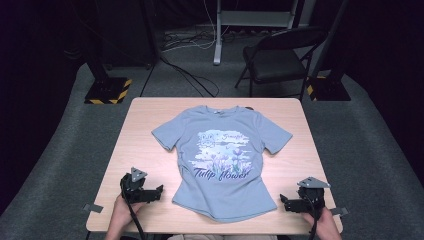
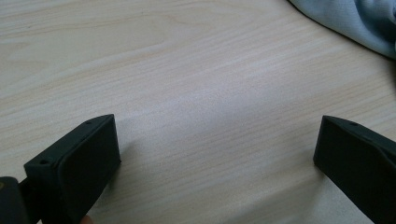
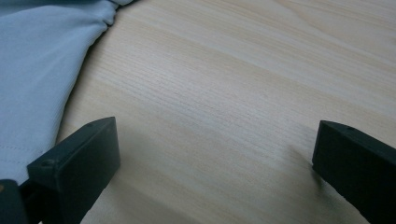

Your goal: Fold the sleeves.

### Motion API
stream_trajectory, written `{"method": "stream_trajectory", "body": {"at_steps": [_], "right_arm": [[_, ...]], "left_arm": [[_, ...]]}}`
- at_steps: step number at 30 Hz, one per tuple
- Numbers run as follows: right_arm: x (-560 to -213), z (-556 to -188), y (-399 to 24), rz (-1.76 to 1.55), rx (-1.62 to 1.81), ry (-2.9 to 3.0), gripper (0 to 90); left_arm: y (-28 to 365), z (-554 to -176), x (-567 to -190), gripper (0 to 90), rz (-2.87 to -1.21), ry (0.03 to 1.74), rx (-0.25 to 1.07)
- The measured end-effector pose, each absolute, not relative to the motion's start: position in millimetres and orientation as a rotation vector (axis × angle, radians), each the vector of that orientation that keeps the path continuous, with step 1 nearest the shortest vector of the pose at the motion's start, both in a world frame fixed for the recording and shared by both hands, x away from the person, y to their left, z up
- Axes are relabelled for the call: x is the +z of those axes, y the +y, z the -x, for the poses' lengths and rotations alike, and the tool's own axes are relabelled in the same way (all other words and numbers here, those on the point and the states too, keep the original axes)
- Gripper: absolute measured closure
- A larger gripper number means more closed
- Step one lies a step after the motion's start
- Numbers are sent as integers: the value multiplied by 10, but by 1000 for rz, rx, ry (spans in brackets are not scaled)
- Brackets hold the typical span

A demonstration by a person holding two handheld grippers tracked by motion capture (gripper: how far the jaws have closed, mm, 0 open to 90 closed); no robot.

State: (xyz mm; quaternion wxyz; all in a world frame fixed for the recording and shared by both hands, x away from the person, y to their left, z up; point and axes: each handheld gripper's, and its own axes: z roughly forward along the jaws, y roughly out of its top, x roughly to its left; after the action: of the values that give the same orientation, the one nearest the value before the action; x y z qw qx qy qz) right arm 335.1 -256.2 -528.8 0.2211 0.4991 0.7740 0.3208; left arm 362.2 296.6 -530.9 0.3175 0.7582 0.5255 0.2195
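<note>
Nothing is begun: the T-shirt (image 1: 223, 160) lies flat on the counter (image 1: 135, 125), both grippers' fingers (image 2: 88, 158) wide and empty beside its hem, probably poised to fold.

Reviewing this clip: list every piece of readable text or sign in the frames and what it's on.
"Tulip flower": dark cursive print low on the chest of the light blue short-sleeved T-shirt.
Small pale script above the tulip picture: too blurred to read.
Neck label: too small to read.
Nothing else carries text.

Both hands rest low, left tool (image 1: 159, 190) and right tool (image 1: 283, 201) with jaws spread wide (seemingly angled inward).
</note>
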Motion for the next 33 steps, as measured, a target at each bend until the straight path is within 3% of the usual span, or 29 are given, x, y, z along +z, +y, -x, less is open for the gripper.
{"method": "stream_trajectory", "body": {"at_steps": [14,19,33], "right_arm": [[-5273,-3448,-2540,-1354,897,2211,0],[-5269,-3461,-2538,-1375,887,2193,3],[-5253,-3625,-2397,-1414,905,2174,10]], "left_arm": [[2864,-3696,-5302,3,-1966,1442,604],[2849,-3717,-5264,9,-1967,1412,520],[2631,-3925,-5206,1,-1948,1372,491]]}}
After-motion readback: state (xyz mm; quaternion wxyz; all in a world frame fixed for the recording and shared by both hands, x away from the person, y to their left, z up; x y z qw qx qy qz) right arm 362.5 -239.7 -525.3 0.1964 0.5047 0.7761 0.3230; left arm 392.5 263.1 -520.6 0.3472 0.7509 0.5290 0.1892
